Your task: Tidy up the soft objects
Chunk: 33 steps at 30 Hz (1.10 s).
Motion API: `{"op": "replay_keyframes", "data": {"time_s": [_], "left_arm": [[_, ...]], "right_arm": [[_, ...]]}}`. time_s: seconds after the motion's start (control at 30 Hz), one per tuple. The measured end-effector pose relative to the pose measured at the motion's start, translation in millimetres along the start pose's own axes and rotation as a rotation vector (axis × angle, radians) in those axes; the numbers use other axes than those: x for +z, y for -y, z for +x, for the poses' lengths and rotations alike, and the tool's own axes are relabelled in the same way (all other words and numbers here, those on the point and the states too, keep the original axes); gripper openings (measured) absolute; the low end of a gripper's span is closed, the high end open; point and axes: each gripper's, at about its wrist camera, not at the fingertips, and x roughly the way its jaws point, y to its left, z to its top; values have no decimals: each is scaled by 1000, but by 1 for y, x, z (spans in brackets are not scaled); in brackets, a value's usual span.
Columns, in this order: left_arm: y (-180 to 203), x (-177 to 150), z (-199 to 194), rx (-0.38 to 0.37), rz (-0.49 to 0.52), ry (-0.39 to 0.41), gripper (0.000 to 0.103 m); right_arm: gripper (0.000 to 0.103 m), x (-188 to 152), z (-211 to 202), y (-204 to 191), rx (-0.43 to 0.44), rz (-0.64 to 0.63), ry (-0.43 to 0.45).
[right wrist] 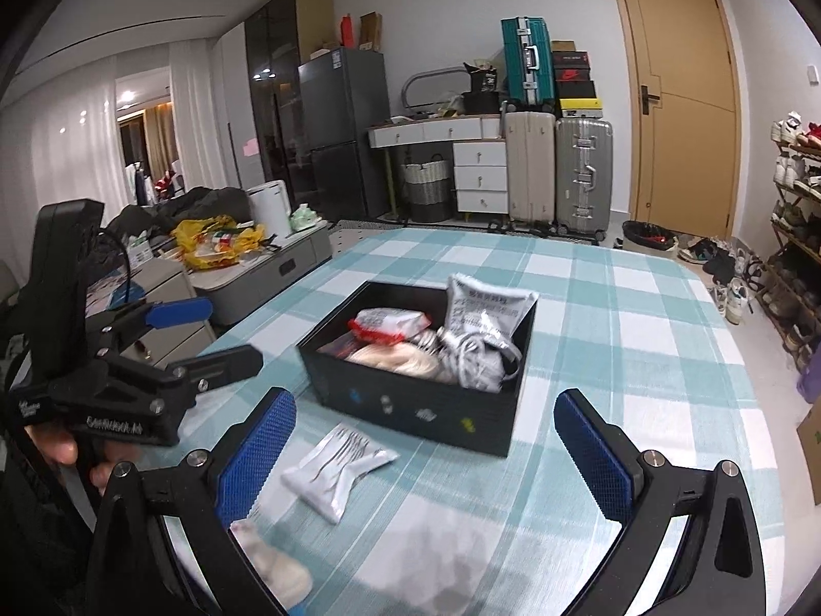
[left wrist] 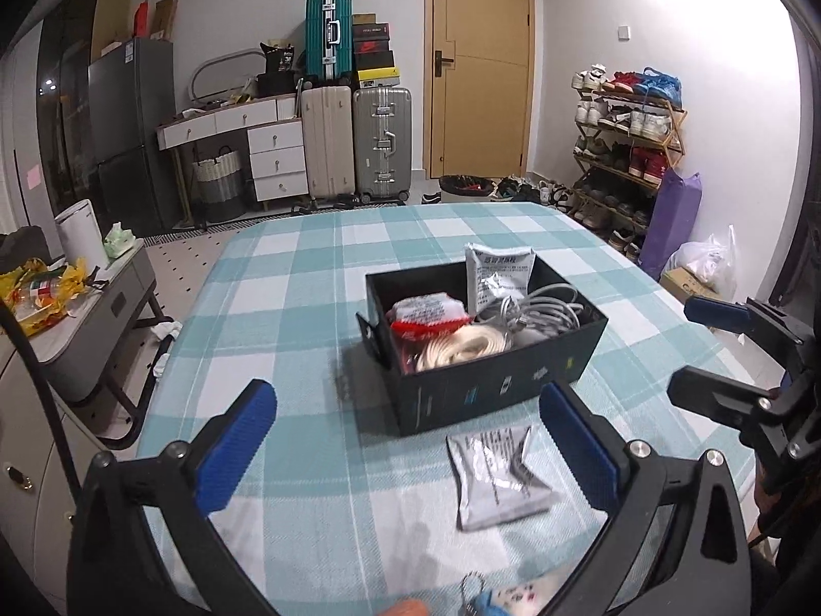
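A black box [left wrist: 492, 395] stands mid-table on the teal checked cloth. It holds a red-and-white packet [left wrist: 428, 314], a cream rope coil [left wrist: 459, 348], a grey cable bundle [left wrist: 541, 308] and an upright silver pouch [left wrist: 495, 269]. Another silver pouch [left wrist: 500, 480] lies flat in front of the box [right wrist: 410, 413], seen again as the pouch [right wrist: 338, 467] in the right wrist view. My left gripper [left wrist: 410, 451] is open over the cloth, with nothing between its blue pads. My right gripper [right wrist: 426, 454] is likewise open and empty. A cream soft object [right wrist: 272, 562] lies by its left finger.
A small keychain item [left wrist: 482, 593] lies at the table's near edge. A hand [right wrist: 61, 449] holds the left gripper [right wrist: 236, 331]. Left of the table is a low grey side table [left wrist: 102, 308] with a yellow bag. Suitcases [left wrist: 354, 143], a door and a shoe rack [left wrist: 626, 154] stand beyond.
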Motion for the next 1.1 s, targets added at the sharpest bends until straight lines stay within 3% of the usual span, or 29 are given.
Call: {"op": "replay_keyframes", "data": {"time_s": [0.33,0.77,1.1], "left_arm": [[-12,-15,-15,32,-33,-6,103],[-28,-14,-8,47,-69,-15,103],[-23,-20,2,38,-54,-46,103]], "right_arm": [[102,-32,4,-17,71,-37,-72],[102,-65,42,-57,204,-168,-254],[102,-84,65,-72,158,-236,-353]]}}
